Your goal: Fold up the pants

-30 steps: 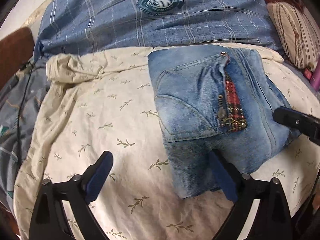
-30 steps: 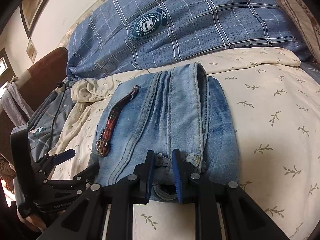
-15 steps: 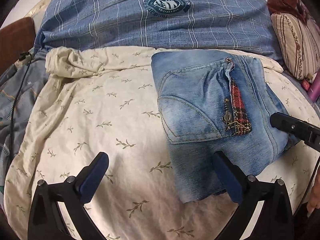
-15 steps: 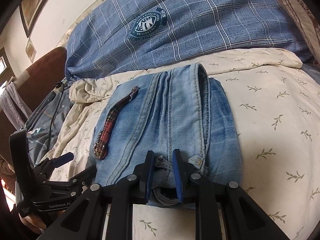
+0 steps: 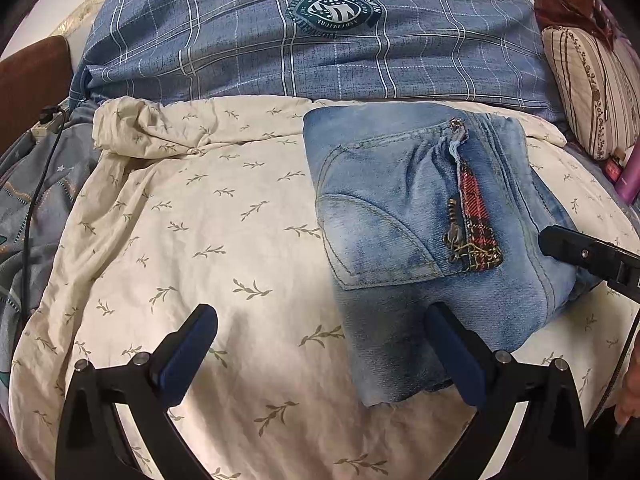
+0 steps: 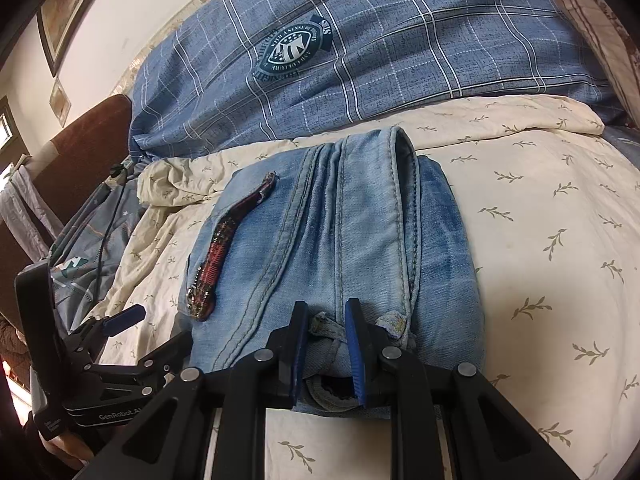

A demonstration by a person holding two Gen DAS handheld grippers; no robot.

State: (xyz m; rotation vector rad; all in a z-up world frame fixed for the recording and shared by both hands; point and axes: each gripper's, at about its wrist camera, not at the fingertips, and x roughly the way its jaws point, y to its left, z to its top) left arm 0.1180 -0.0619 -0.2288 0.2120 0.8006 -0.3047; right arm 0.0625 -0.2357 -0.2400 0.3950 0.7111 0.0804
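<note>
Light blue jeans (image 5: 400,216) lie folded into a compact stack on a cream leaf-print sheet (image 5: 192,232). A red plaid strip with a zipper (image 5: 476,224) runs along the top. My left gripper (image 5: 320,344) is wide open and empty at the stack's near edge, its right finger (image 5: 452,356) over the denim. In the right wrist view my right gripper (image 6: 326,344) is nearly shut around the bunched hem of the jeans (image 6: 328,240). The left gripper (image 6: 120,336) shows at the lower left there.
A blue plaid pillow with a round crest (image 5: 312,36) lies behind the jeans. A striped cushion (image 5: 592,88) sits at the far right. A grey quilt with a black cable (image 5: 32,184) lies to the left. A brown headboard (image 6: 80,148) stands at the back left.
My left gripper has drawn back a little from the stack, staying open. My right gripper's jaws have parted slightly around the hem. The jeans have not moved.
</note>
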